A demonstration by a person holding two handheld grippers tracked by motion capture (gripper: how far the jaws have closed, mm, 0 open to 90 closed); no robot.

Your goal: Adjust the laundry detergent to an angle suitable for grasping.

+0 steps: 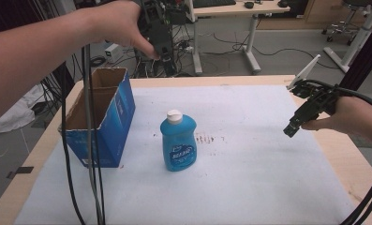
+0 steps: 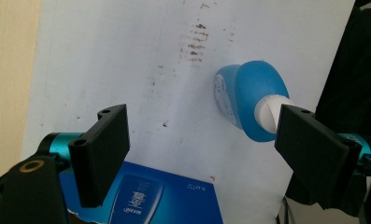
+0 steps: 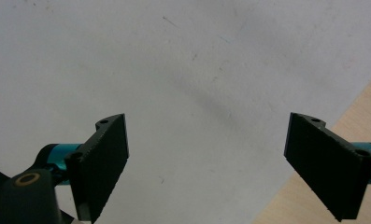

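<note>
I have the left gripper [image 1: 161, 44] held high above the box [image 1: 101, 122], jaws wide and empty. The right gripper [image 1: 293, 129] hovers over the tabletop's [image 1: 268, 187] right edge, jaws also wide, nothing between them. The bottle [image 1: 178, 140] stands upright mid-tabletop, just beside the box, untouched. By my reading nothing is grasped yet; the whole pick and placing remain
</note>
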